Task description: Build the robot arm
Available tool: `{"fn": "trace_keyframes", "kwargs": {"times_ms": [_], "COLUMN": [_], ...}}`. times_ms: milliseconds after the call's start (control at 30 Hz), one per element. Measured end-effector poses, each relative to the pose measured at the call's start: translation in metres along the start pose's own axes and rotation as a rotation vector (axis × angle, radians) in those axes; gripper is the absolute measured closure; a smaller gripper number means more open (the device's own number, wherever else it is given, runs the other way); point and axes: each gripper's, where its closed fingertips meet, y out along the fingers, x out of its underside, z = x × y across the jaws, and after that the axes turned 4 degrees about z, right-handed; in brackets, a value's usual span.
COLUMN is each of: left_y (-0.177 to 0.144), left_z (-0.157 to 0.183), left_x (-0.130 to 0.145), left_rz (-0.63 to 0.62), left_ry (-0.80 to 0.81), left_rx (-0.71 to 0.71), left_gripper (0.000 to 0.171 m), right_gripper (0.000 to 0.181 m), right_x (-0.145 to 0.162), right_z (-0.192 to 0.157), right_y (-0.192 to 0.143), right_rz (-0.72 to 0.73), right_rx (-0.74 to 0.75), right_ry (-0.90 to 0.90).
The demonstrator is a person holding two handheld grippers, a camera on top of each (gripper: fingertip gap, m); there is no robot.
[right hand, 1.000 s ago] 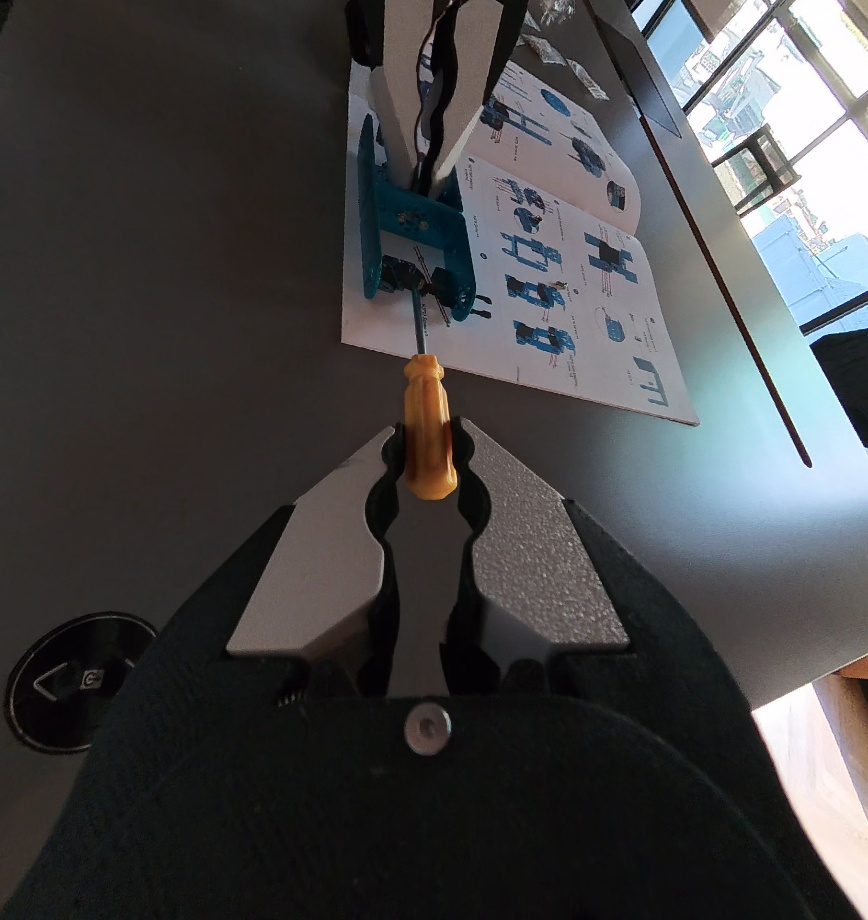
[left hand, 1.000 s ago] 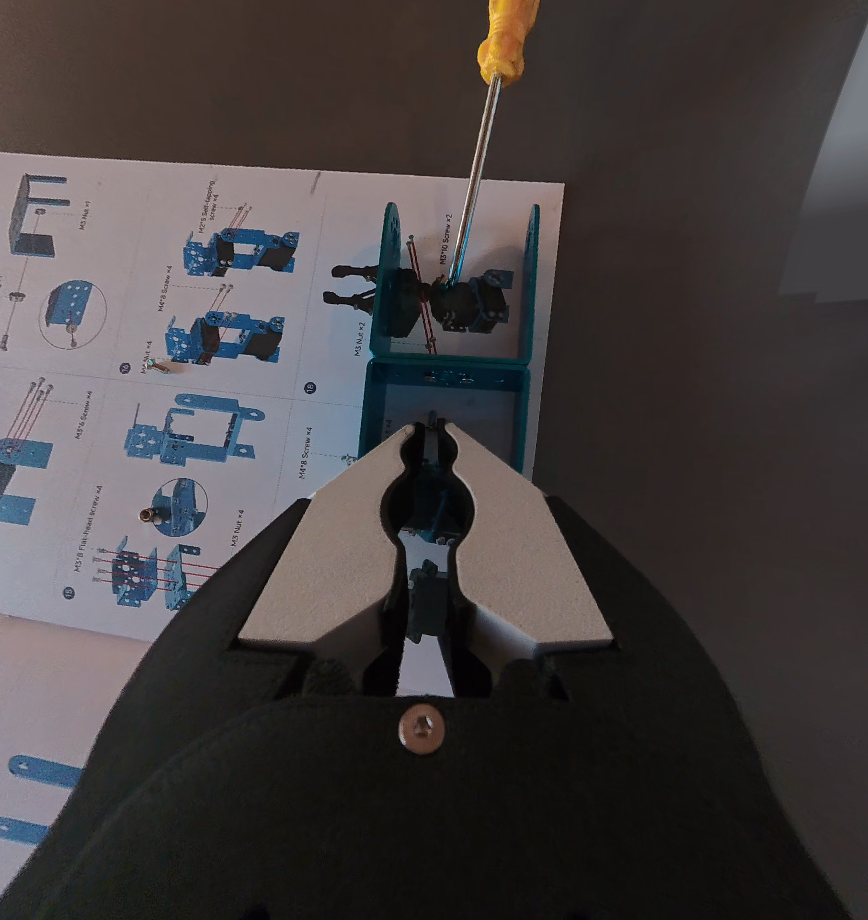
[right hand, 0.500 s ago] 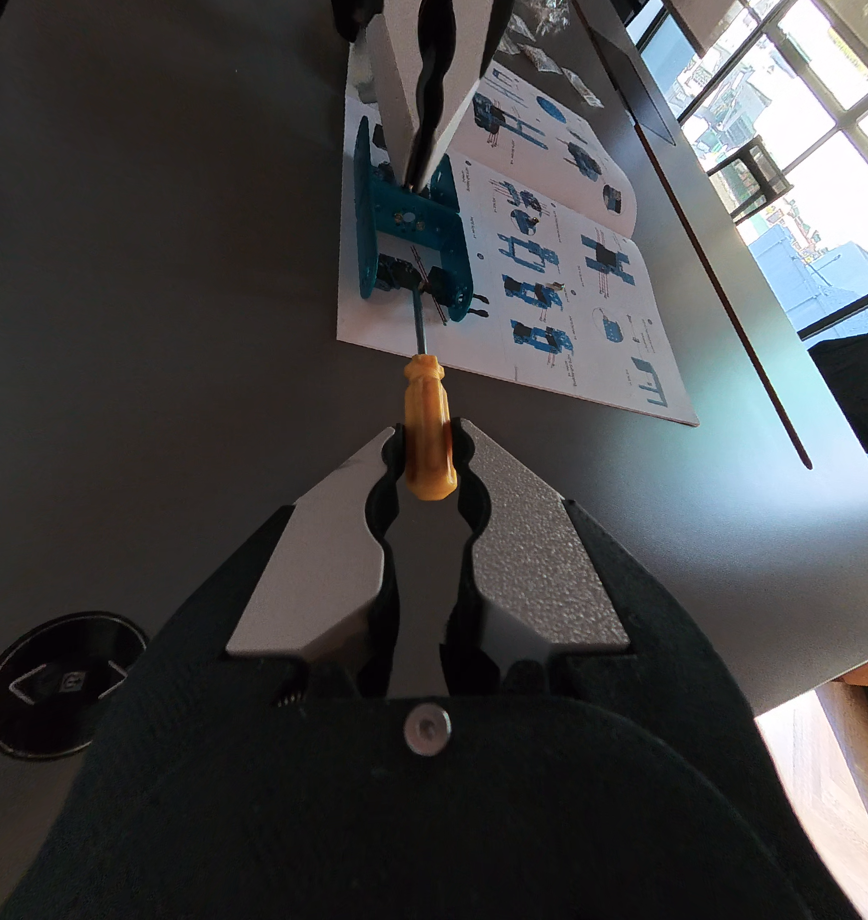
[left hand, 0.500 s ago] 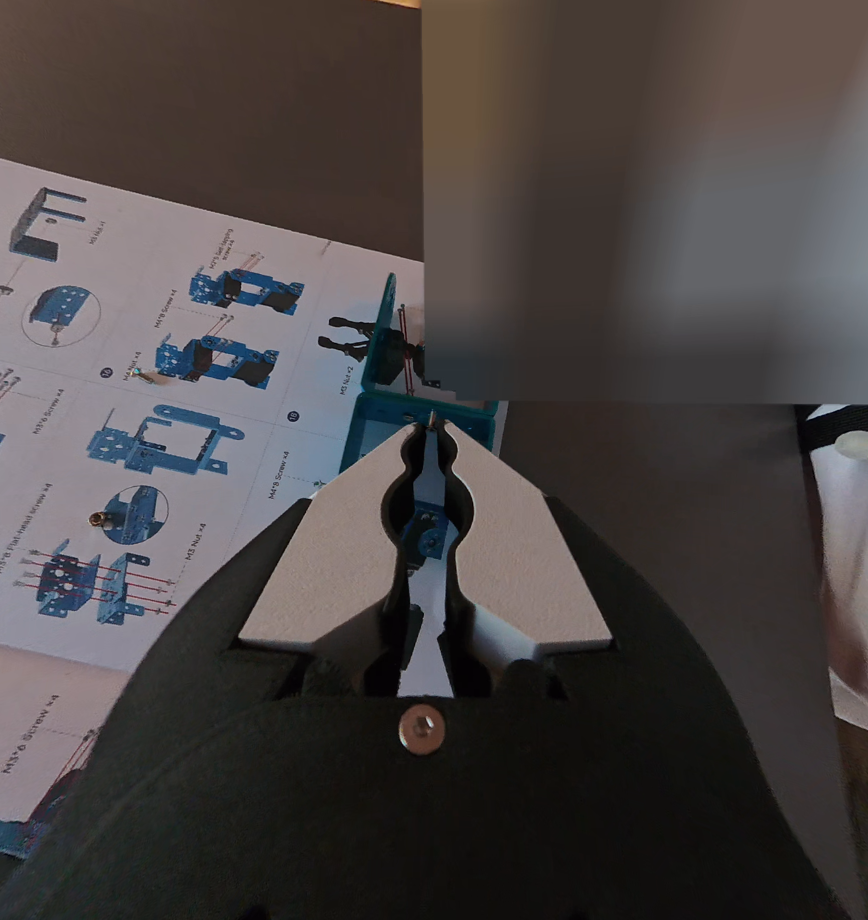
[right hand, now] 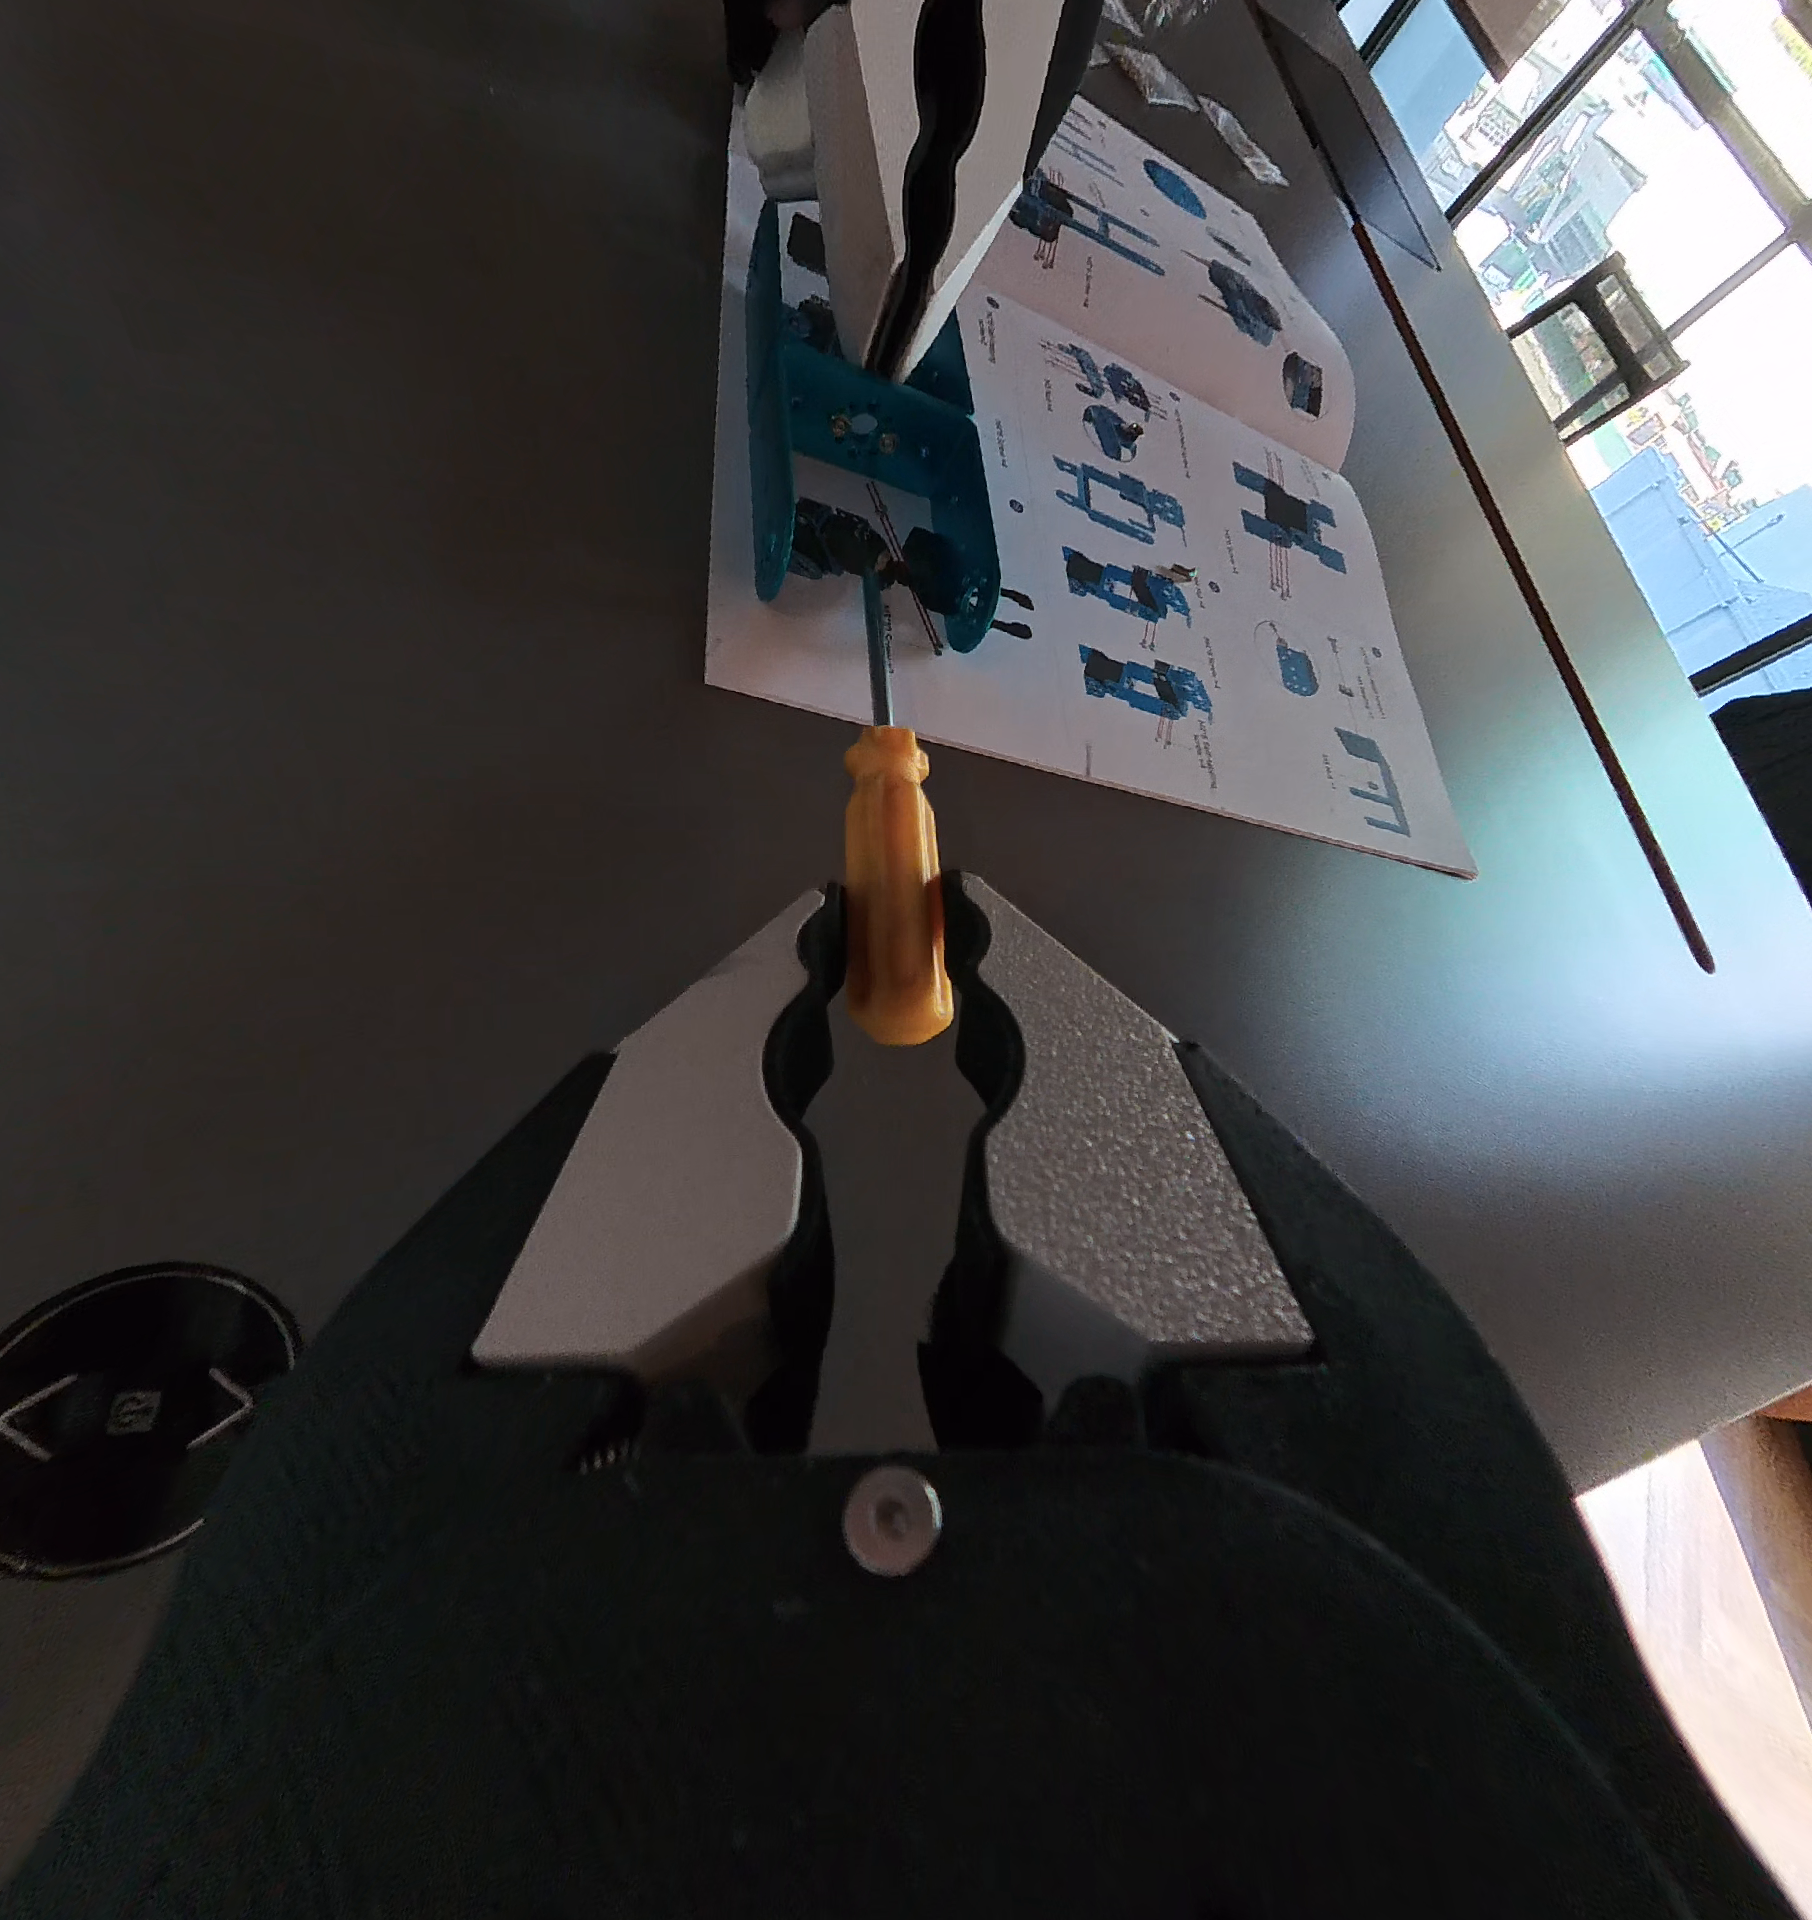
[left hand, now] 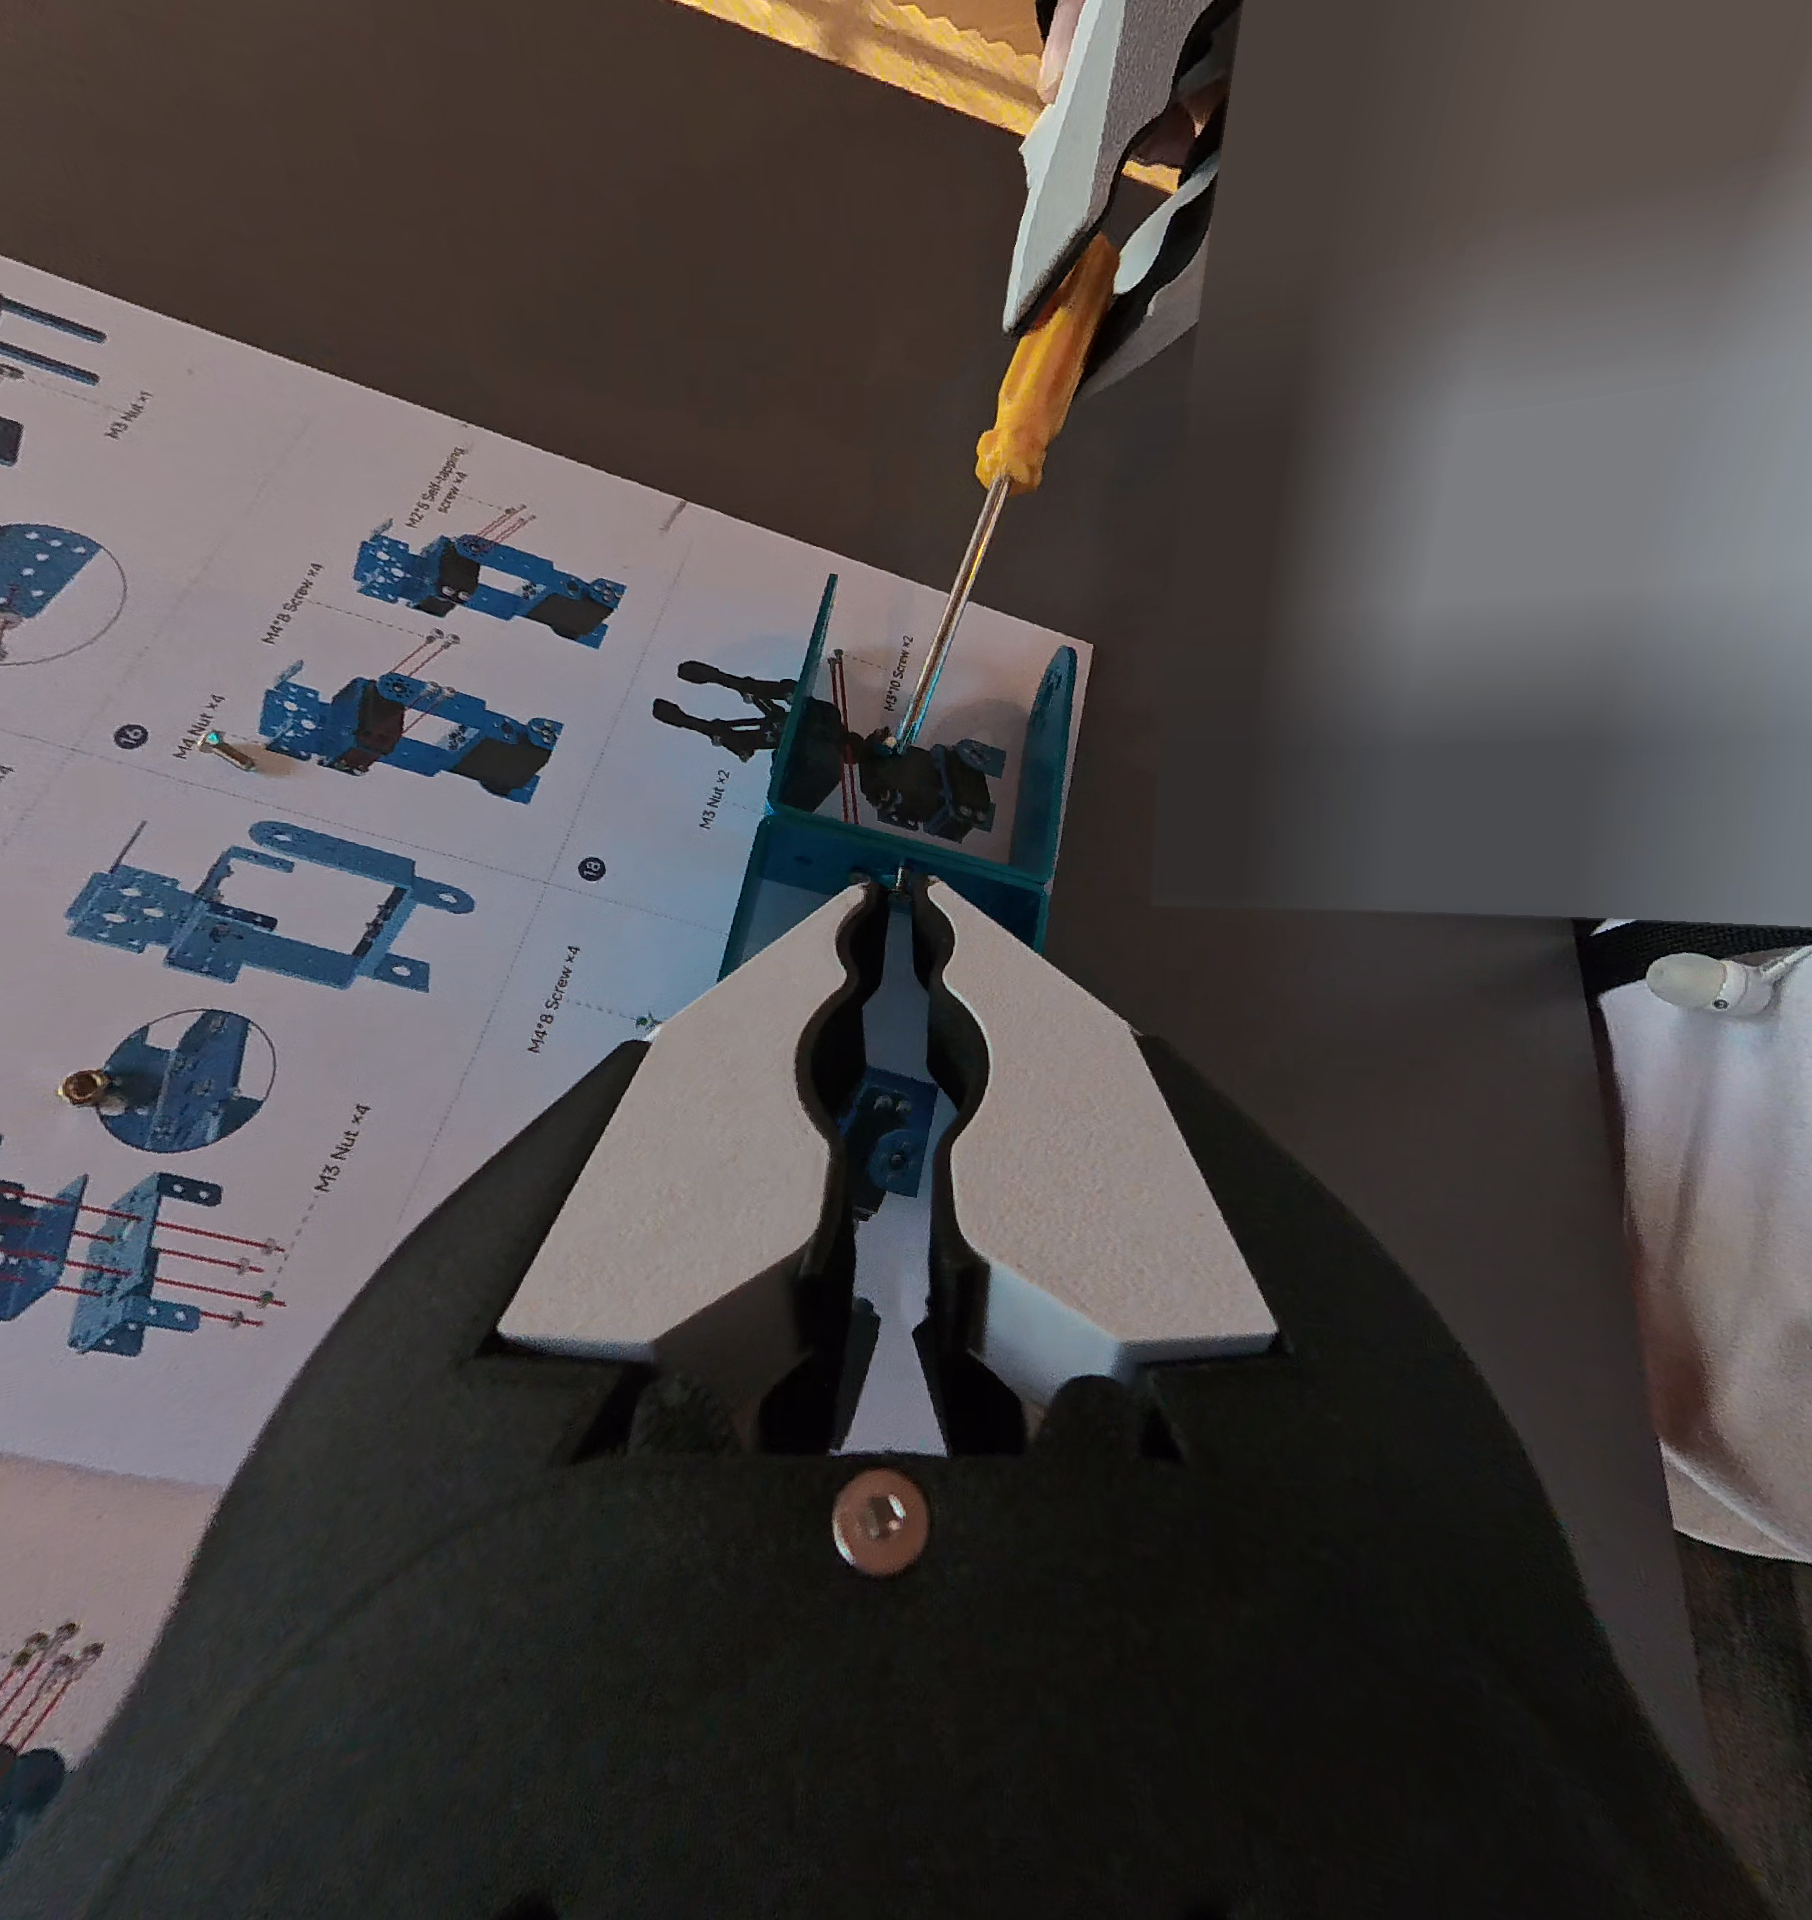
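1. Bracket (left hand: 1047, 748), teal metal and U-shaped, standing on an open instruction booklet (left hand: 362, 831) near its edge.
2. Left gripper (left hand: 897, 894): jaws nearly closed, pinching the bracket's cross-plate.
3. Right gripper (right hand: 886, 904): clamped on the yellow handle of a screwdriver (right hand: 886, 883), whose tip sits between the bracket's side walls.
4. Dark table (right hand: 362, 520) beneath; loose screw (left hand: 227, 750) and brass nut (left hand: 79, 1089) on the pages.
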Motion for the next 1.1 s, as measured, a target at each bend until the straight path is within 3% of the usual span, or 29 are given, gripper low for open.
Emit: {"fn": "trace_keyframes", "kwargs": {"times_ms": [267, 467, 633, 1100], "left_y": [0.004, 0.001, -0.005, 0.01], "left_z": [0.002, 0.004, 0.002, 0.004], "left_x": [-0.003, -0.003, 0.001, 0.005], "left_rz": [0.007, 0.023, 0.014, -0.054], "left_ry": [-0.015, -0.073, -0.069, -0.028], "left_rx": [0.031, 0.057, 0.042, 0.021], "left_gripper": [0.168, 0.155, 0.171, 0.171], "right_gripper": [0.163, 0.163, 0.163, 0.163], "right_x": [-0.001, 0.001, 0.001, 0.001], "right_z": [-0.002, -0.003, -0.002, -0.004], "right_y": [0.006, 0.007, 0.008, 0.01], "right_rz": [-0.009, -0.011, -0.01, -0.003], "right_rx": [-0.012, -0.013, -0.015, -0.018], "right_ry": [-0.015, -0.013, -0.013, -0.016]}}
